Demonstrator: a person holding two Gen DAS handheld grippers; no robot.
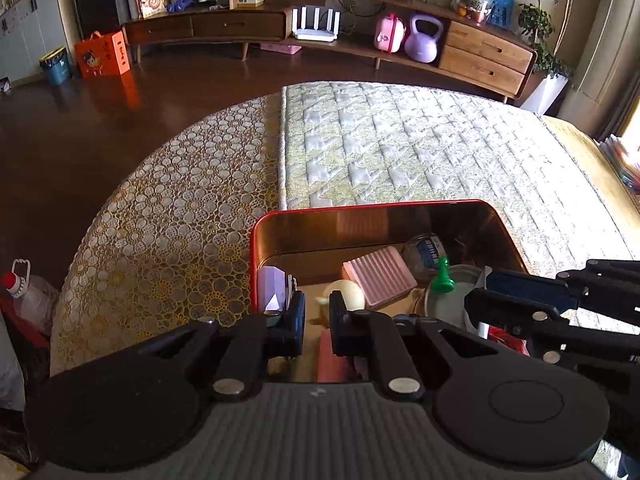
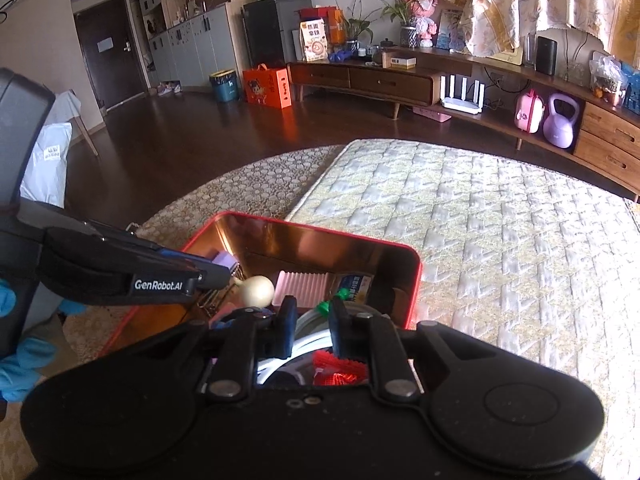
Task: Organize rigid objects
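Because the red tin [image 1: 376, 210] is already crowded, I judge the main risk to be a knock: the pink ribbed block [image 1: 378, 282], the small bottle [image 1: 426, 254], the green pawn [image 1: 442, 280] and the cream bulb-shaped piece [image 1: 346, 296] lie packed together inside it, and any sideways sweep of mine could tip the pawn or push a piece over the rim onto the bed [image 1: 400, 140]. The pawn looks top-heavy and light, so I expect it to topple at a touch.

The left tongs [image 1: 316, 320] hover just above the near left part of the tin, clenched with only a narrow gap and nothing between them; the cream piece sits just beyond their tips, the lilac faceted object [image 1: 272, 288] just to their left. The right tongs [image 2: 312, 320] are clenched too, empty, poised over the near right part of the tin with the pawn just past their tips. Both pairs are close together, so I also risk clashing them.
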